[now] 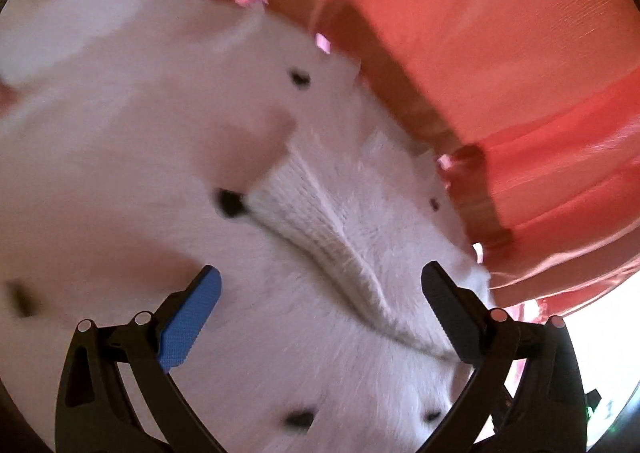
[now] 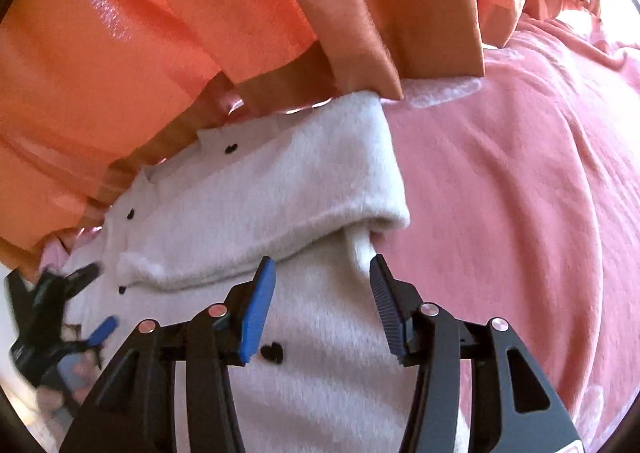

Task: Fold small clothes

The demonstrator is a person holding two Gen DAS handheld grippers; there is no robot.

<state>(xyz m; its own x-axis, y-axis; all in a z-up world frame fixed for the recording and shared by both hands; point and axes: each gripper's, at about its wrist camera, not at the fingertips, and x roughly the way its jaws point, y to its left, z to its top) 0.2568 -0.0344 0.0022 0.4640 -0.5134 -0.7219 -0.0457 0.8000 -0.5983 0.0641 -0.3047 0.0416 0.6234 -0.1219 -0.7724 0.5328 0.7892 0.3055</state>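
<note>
White fuzzy cardigan (image 2: 304,181) w/ small black heart buttons (image 2: 272,353), lying on pink blanket (image 2: 520,193), sleeve folded across the body. Orange pleated curtain (image 2: 160,33) hanging just behind, hem touching cardigan's far edge. Right gripper (image 2: 322,289) over cardigan, jaws partway apart, nothing pinched. Left gripper (image 1: 320,293) spread wide above cardigan front, empty; view blurred.

The left wrist view is smeared by motion, so the white cardigan (image 1: 248,157) loses its weave toward the left. In the right wrist view, the left gripper (image 2: 90,299) at lower left is blurred, the hand (image 2: 74,377) behind it indistinct. The orange curtain (image 2: 168,33) runs off the top edge.
</note>
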